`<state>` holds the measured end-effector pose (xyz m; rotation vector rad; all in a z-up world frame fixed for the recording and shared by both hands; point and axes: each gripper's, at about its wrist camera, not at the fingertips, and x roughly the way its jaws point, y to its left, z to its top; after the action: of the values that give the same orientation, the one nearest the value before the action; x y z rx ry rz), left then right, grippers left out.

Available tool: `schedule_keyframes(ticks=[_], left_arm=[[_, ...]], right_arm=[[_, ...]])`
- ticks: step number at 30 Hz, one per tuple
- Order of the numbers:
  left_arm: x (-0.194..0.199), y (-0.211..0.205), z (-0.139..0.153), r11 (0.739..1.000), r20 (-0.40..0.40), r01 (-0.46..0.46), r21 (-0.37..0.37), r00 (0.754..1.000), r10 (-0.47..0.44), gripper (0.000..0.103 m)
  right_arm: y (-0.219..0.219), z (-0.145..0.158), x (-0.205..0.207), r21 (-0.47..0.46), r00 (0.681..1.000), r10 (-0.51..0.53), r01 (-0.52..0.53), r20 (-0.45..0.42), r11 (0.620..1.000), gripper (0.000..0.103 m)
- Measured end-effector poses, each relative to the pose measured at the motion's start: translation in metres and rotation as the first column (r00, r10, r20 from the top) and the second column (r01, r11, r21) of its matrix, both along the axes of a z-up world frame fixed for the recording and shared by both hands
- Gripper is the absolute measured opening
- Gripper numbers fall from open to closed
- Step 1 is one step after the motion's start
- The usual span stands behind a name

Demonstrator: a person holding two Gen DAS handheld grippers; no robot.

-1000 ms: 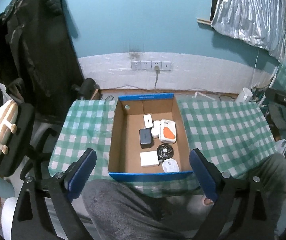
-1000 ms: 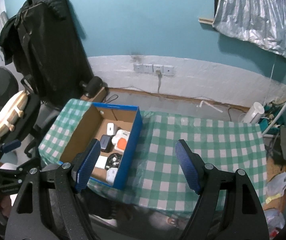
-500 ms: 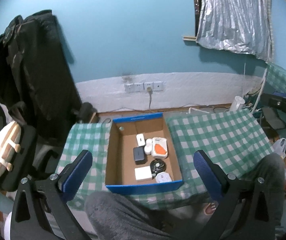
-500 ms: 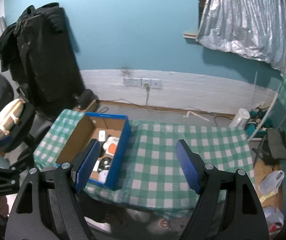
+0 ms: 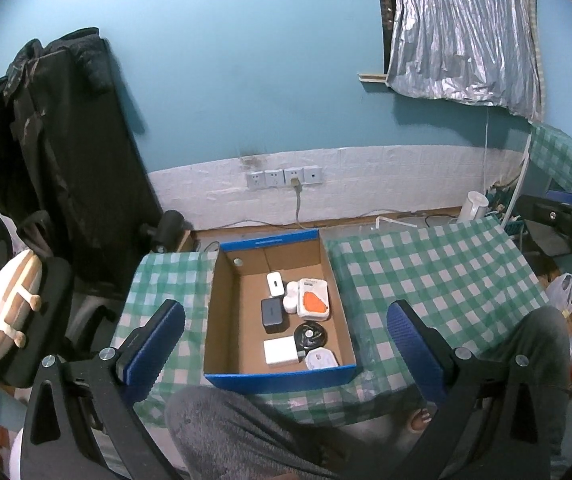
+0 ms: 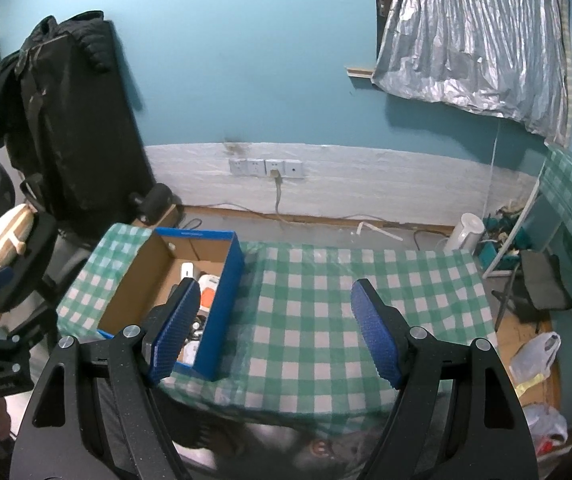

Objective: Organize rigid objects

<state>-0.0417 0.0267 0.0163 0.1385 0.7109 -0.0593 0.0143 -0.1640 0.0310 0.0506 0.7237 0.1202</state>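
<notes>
A blue-rimmed cardboard box [image 5: 280, 377] sits on a table with a green checked cloth [image 5: 438, 276]. In it lie several small rigid objects: a white and orange case [image 5: 313, 303], a black block [image 5: 273, 314], a white square adapter [image 5: 280, 351], a black round item [image 5: 310, 335] and a white plug [image 5: 319, 359]. My left gripper [image 5: 286, 340] is open and empty, held high above and before the box. My right gripper [image 6: 276, 320] is open and empty above the cloth [image 6: 346, 300], right of the box [image 6: 222, 292].
A black coat [image 5: 58, 140] hangs at the left. A chair with a wooden and white item [image 5: 6, 320] stands at the left. Wall sockets [image 5: 284, 178], a white cylinder [image 5: 474, 206] and floor clutter lie behind the table. The person's knees [image 5: 246, 432] are below.
Both grippers have pulled back and up from the table, so the box looks smaller and more wall shows. Both stay open and empty.
</notes>
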Motion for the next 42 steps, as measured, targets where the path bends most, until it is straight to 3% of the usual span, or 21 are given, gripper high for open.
schedule_keyframes(ticks=[42], left_arm=[[0.0051,-0.0029,-0.0072,1.0,-0.036,0.002,0.013,0.999,-0.001,0.102]], right_arm=[[-0.0018,-0.0085,-0.0015,0.004,1.0,-0.009,0.009,-0.023,1.0,0.077]])
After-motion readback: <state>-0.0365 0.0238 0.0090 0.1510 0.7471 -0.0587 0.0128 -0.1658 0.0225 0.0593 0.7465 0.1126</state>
